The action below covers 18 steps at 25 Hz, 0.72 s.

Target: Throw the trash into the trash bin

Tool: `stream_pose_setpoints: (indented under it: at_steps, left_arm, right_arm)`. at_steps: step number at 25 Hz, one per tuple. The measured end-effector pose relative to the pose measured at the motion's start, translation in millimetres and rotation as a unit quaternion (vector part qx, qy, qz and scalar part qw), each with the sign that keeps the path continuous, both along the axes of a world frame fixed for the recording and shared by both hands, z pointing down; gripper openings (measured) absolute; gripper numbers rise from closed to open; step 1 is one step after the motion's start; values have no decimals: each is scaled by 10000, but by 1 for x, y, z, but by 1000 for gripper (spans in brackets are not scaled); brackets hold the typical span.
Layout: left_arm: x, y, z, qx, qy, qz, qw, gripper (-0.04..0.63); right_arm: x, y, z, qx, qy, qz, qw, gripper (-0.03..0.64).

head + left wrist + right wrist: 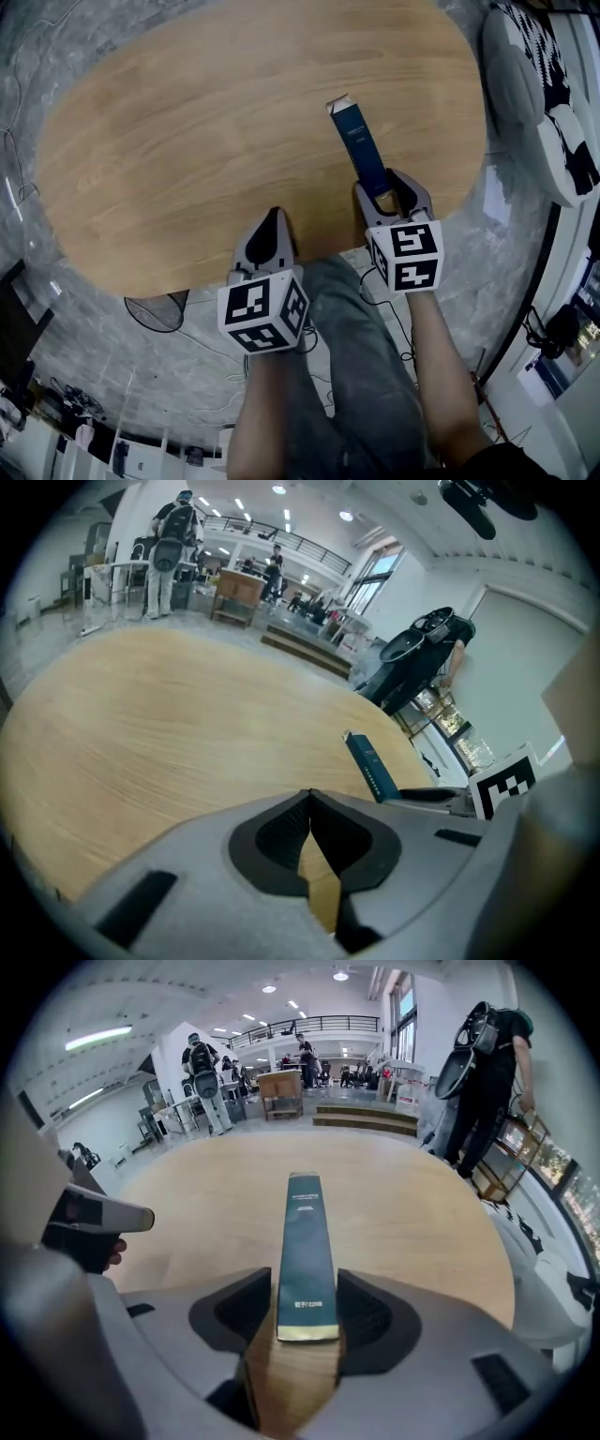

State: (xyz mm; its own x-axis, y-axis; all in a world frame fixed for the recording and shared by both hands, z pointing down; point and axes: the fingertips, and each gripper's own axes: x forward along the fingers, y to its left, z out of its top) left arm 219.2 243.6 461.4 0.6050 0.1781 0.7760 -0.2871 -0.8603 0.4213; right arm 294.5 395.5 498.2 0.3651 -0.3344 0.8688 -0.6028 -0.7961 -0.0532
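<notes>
**A:** Item one, right gripper (302, 1283). Condition of the fingers (239, 1312)?

**B:** Apart, wide. Between them is one long dark-teal carton (305, 1232). Its near end sits in the gap, it lies flat on the worktop (412, 1194), and its far end runs straight away from the fingers. A sliver of wood shows between the left pad and the carton's side. The right pad is just beside the carton or touching it; I cannot tell which. Not gripped.

**A:** Item two, left gripper (309, 794)?

**B:** Fingers (272, 836) together, tips meeting, nothing between them. It hangs over the worktop's near edge. The carton lies off beyond its right finger.

**A:** Destination?

**B:** One black mesh bin (155, 309), on the floor below the worktop's near edge. It is on the left gripper's outer side, well apart from the right fingers.

**A:** Handling note for the step in hand?

**B:** The step, in my judgement, is the pick-up.
- **Grip:** The carton is narrow and probably light, empty card. Close squarely on its two long sides with the carton centred, so both pads land together. Otherwise one pad may skate it across the smooth wood.
- **Position:** Bite a little further along than the very end, because a long box held by its tip is likely to droop or swing.
- **Force:** Squeeze only enough to hold, since thin card crushes.
- **Carry:** Lift clear of the worktop before carrying it across toward the bin.
</notes>
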Motion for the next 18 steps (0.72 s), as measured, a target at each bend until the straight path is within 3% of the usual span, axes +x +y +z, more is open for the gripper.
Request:
stream_pose_setpoints:
  at_steps: [6,11,18]
  left_arm:
    - [-19,-25,-2,57,-16,-406,9992,6]
    - [-40,-34,-8,96,29,-735,9972,6]
    - [-84,-39,-16,225,71,-1324,9909,6]
  right_arm:
    - [-4,-2,2,-58,-160,135,9998,187]
    - [-12,-20,-14,1075,-664,907,9878,183]
    - [-39,-67,-39,1710,-762,273,9819,182]
